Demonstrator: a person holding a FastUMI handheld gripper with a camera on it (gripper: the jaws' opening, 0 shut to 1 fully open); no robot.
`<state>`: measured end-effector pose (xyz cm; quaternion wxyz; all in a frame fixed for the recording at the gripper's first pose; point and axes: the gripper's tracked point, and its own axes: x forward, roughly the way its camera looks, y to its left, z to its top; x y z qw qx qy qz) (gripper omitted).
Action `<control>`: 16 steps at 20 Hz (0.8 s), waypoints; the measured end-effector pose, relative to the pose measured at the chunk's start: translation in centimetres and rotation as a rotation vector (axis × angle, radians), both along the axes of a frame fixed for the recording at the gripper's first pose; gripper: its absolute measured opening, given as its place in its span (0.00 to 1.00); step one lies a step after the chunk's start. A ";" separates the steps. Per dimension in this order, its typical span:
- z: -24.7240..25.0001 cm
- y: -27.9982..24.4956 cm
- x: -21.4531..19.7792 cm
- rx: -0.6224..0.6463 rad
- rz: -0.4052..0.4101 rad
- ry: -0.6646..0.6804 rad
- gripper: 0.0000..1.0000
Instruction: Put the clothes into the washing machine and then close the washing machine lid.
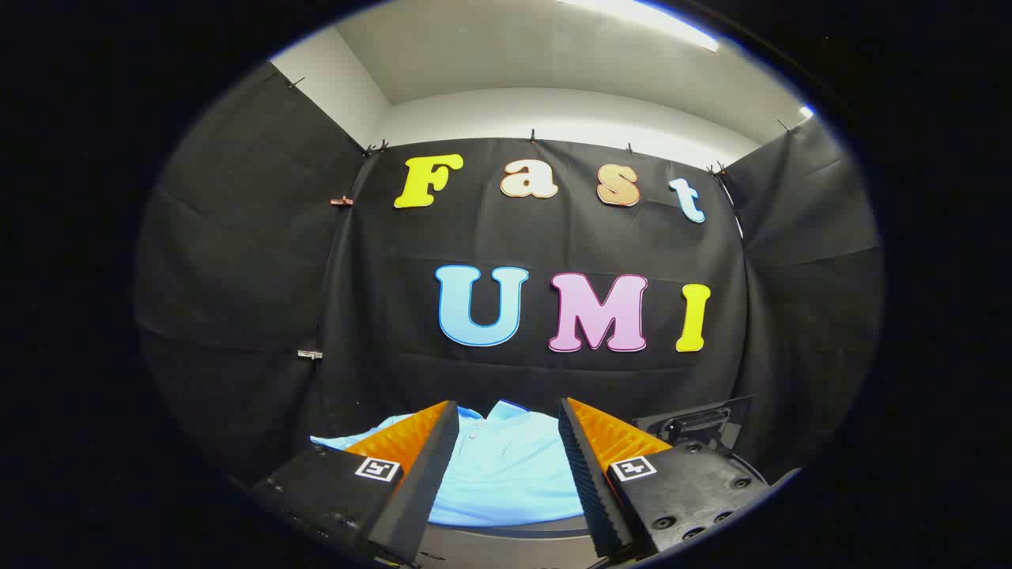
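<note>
Black cloth wall behind; light-blue collared shirt (506,466) lying flat, spread out; my tongs (508,458) apart, hovering over it, gripping nothing.

Dark surface (506,536), seen just below the shirt's near hem. Light-blue collared shirt (506,466) spread flat on it, collar twd the booth wall, buttons up the middle. Black boxy item (696,423) just right of the shirt, far end; what it rests on can't tell. Claw (508,431) fingers wide apart above the shirt, one each side of its collar, gripping nothing.
</note>
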<state>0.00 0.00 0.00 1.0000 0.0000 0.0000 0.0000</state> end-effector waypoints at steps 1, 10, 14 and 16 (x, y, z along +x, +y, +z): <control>0.1 0.0 0.2 -0.001 0.001 0.003 0.81; 0.6 -0.1 -0.2 -0.012 0.013 -0.004 0.81; 1.0 -0.4 0.0 -0.004 0.009 -0.015 0.81; 1.0 -0.3 0.1 -0.002 0.009 -0.012 0.81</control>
